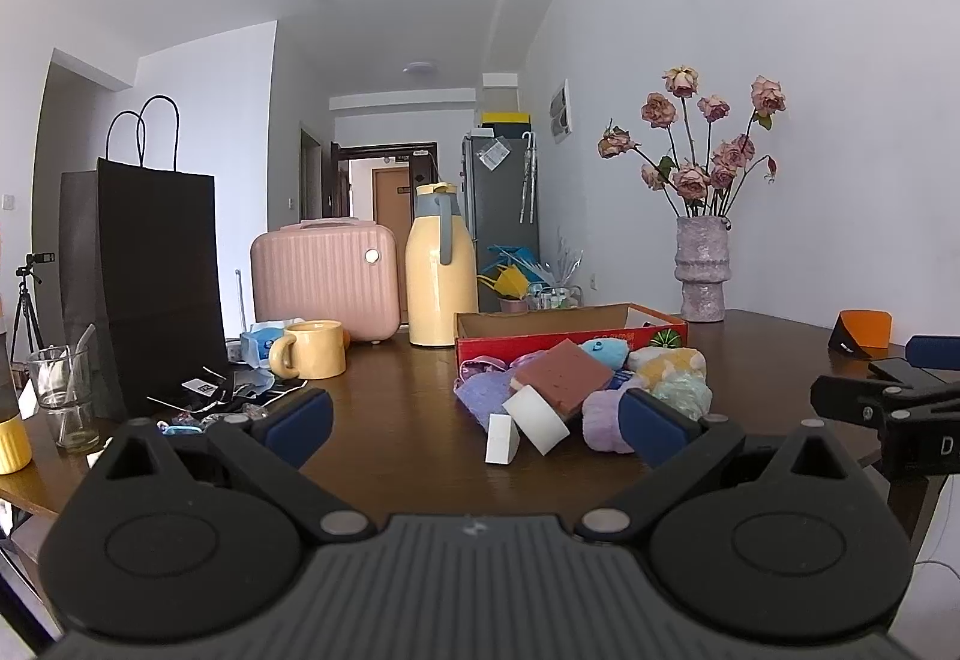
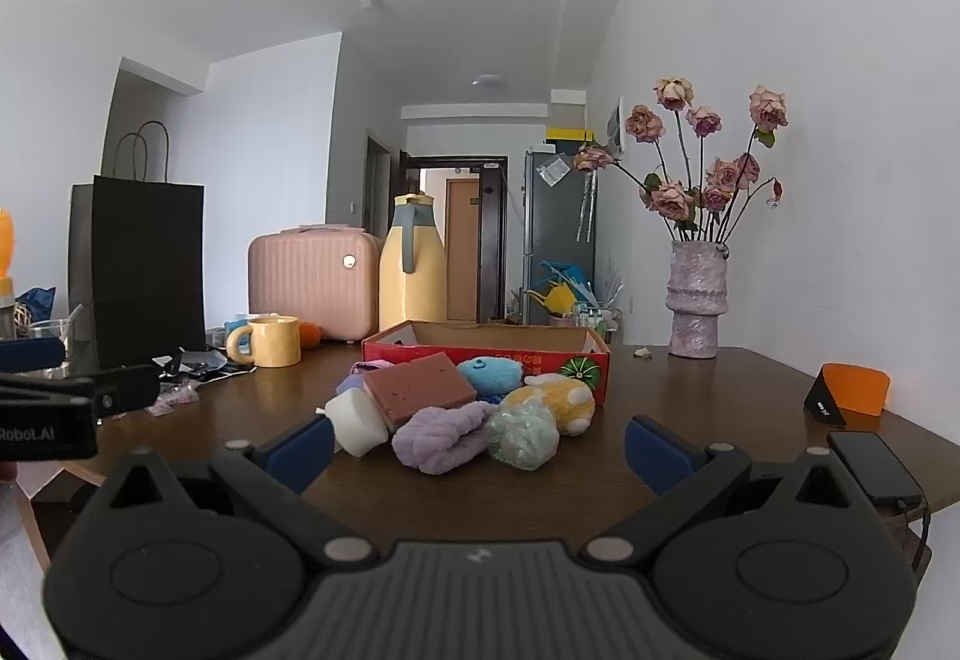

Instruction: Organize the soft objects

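Both jaws spread wide, gripping nothing; the left gripper (image 1: 477,423) and right gripper (image 2: 480,447) frame the soft pile centre-frame; its brown sponge (image 2: 418,387) lies on the worktop (image 2: 750,390) before the red box (image 2: 486,354).

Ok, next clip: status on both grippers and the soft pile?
Left gripper open, empty. Right gripper open, empty. Soft pile untouched on table, in front of the red cardboard box. Nothing blocking the approach.
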